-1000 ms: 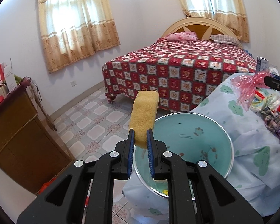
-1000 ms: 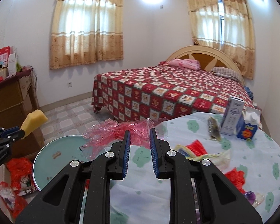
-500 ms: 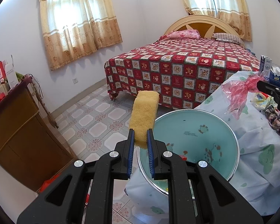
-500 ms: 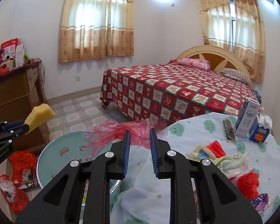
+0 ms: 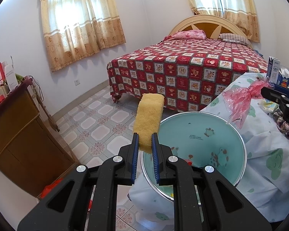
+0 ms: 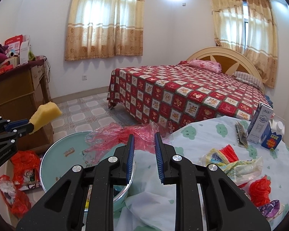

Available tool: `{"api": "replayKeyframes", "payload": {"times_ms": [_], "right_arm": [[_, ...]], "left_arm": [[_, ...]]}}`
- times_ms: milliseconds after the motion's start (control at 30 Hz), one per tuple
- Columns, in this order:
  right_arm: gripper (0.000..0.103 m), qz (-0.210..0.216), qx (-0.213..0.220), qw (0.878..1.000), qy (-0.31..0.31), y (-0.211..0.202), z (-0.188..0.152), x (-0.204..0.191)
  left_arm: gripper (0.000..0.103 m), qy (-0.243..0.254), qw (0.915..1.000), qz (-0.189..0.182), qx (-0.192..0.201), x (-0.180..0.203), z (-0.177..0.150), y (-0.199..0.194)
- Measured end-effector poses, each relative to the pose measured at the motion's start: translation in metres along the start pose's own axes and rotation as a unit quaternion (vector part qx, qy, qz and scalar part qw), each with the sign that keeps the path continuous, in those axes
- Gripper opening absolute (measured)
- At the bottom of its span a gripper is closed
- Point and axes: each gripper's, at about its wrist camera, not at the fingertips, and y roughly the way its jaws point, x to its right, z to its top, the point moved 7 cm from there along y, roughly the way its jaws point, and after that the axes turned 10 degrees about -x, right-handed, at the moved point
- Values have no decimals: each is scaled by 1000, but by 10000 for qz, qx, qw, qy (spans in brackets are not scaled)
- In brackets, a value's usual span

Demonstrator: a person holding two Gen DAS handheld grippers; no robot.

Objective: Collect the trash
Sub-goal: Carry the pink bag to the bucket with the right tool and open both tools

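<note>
- At the lower left of the right-wrist view, the left gripper [image 6: 30, 128] pinches a yellow rectangular sponge [image 6: 46, 114] by one end; its long axis runs up and to the right, free end toward the upper right.
- Centre of the left-wrist view: the same sponge [image 5: 148, 119] stands almost upright between the blue pads [image 5: 135, 150], long axis near vertical, top leaning slightly right, above the near rim of a round pale-green basin with a metal rim [image 5: 240, 140].
- Lower centre of the right-wrist view: the right gripper [image 6: 143, 140] holds a crumpled pink-red plastic wrapper [image 6: 125, 136] bunched between narrowly parted fingers; its loose ends spread left over the basin [image 6: 48, 159], long axis roughly level.
- Judging by this, the wrapper is about to be dropped; the basin looks nearly empty in the left-wrist view.
- Lower right: wrappers [image 6: 231, 159], red plastic scraps [image 6: 260, 190] and cartons [image 6: 260, 123] lie on the cloud-print tablecloth [image 6: 202, 134], so most collecting is left.
</note>
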Motion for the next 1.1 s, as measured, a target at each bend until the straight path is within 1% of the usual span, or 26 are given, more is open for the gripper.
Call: {"api": "replayKeyframes", "payload": {"times_ms": [367,700,733,800,833,867,933,1000,1033,1100], "right_arm": [[22,54,-14,9999,-93,1,-2,-7],[22,119,-50,9998,-148,3,-5,-12],[23,146,-66,9998,-153,4,-6,-13],[29,221,-106,9995,-176,5,-7,-15],[36,211,-97,9996,-175,5,-8,-15],[39,211,-115,9996,-169,6,-9,-15],[39,215,-167,9995,-159,8,-10,-15],[42,177,-171,9996,-123,8,-12,-13],[45,163,-167,9997,-108,7,-12,-11],[47,117,-164,9998,-53,6,-13,-7]], "left_arm": [[14,31,10000,-30,-13,2,-2,2],[15,114,9997,-201,-32,9,-4,1],[17,138,9996,-241,-33,11,-4,0],[18,154,9995,-273,-24,13,-5,-1],[25,184,9993,-327,-54,15,-6,0],[31,203,9991,-374,-88,17,-8,0],[34,242,9989,-385,-111,21,-10,1],[41,274,9987,-420,-114,25,-11,1],[48,278,9987,-411,-105,26,-12,0],[50,319,9987,-388,-90,28,-13,0]]}}
